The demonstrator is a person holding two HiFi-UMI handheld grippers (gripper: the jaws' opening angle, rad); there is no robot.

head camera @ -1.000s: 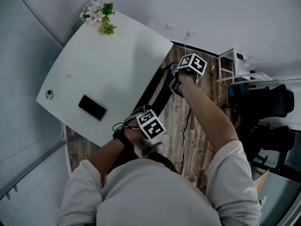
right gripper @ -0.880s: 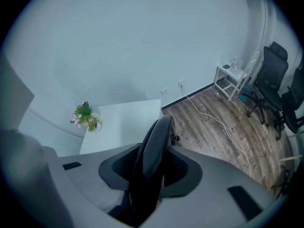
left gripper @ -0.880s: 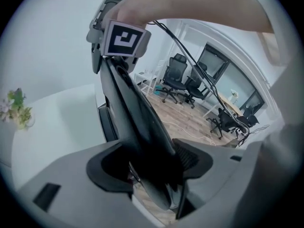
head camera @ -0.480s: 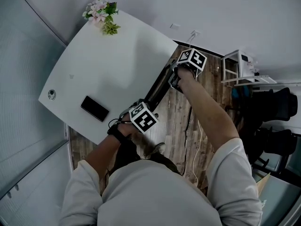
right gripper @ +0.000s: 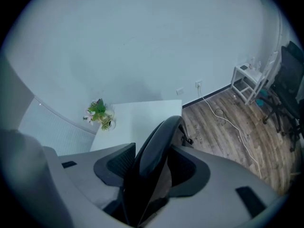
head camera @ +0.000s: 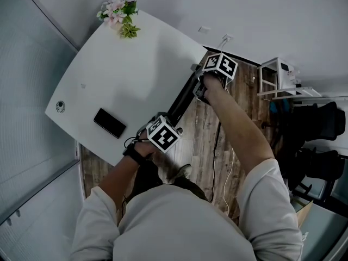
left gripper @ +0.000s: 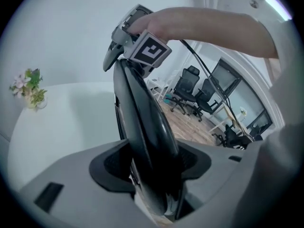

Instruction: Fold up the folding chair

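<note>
By table (head camera: pixel 125 64), wood floor (head camera: pixel 198 130) | left fingers (left gripper: pixel 111 170) clamping chair (left gripper: pixel 142 127) | right fingers (right gripper: pixel 115 164) opening round it

R tool (right gripper: pixel 152 167) jaws just opening, L tool (left gripper: pixel 152 165) closing, chair (head camera: pixel 182 103) betw. both; L nearer table (head camera: pixel 125 64).

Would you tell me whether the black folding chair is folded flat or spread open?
Folded flat, it seems: the black folding chair shows as one thin strip beside the white table, with no seat sticking out.
</note>
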